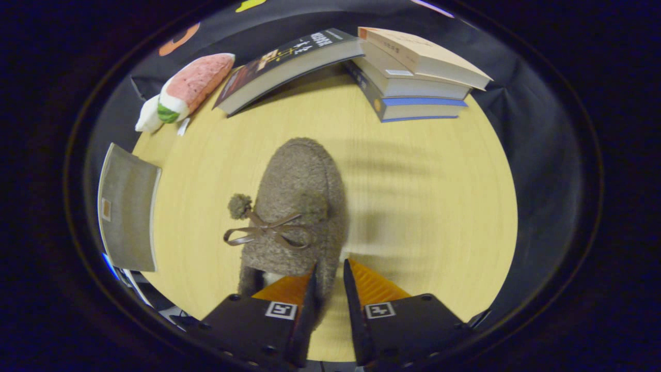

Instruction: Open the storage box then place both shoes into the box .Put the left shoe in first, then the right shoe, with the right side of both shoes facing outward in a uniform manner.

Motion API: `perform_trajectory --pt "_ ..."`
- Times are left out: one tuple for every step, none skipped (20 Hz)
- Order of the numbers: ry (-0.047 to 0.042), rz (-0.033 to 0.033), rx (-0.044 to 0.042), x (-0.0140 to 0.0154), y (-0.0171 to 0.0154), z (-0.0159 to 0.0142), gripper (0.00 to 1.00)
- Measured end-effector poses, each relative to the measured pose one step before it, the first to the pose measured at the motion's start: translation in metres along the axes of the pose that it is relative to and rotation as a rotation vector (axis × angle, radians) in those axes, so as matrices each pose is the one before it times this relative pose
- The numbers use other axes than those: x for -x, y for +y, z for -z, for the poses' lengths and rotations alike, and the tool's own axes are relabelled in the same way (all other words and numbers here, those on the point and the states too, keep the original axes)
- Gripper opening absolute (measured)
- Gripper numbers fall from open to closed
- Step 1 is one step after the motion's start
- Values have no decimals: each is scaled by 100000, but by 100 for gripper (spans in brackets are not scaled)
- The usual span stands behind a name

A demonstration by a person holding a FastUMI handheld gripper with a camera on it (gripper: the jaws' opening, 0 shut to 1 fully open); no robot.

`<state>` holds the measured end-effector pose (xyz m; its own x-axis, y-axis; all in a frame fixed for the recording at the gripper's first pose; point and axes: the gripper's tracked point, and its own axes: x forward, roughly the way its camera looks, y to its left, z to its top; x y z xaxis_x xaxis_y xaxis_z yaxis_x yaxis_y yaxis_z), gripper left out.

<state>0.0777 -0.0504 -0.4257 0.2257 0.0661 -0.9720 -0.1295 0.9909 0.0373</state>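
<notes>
Gripper view: gripper (329, 271) at bottom centre, fingers drawn narrow and pinching the heel-side wall of the fuzzy brown shoe (299, 206), probably gripped there because that thin edge fits between the pads; pressure on both sides looks likely but is partly hidden. The shoe sits centre frame on the wooden table (439, 206), toe pointing to the upper frame, bow and pompom on its left, body running ahead of the fingertips. The grey storage box (128, 206) is at left frame, well apart; books (408, 72) and plush toy (186, 90) crowd the top.
</notes>
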Motion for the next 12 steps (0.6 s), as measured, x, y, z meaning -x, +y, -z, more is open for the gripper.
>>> perform_trajectory --pt "-216 438 2752 -58 102 -117 18" --pt "-1277 -4 2459 -2 -53 -59 18" --pt "-1402 -22 406 421 -75 -123 18" --pt "-394 -889 -2324 -466 -74 295 11" --pt "-845 -870 -791 182 10 19 3" --pt "-521 -699 -1059 -44 -33 20 3" --pt "-876 -889 -1700 65 124 -32 3" --pt "-317 -1289 -1544 71 144 85 3" --pt "-671 -1863 -1603 102 265 -31 3" --pt "754 -3279 -2171 54 641 359 3" --pt "1641 -3248 -1790 143 753 568 3" --pt "1362 -2281 -2299 182 626 563 3"
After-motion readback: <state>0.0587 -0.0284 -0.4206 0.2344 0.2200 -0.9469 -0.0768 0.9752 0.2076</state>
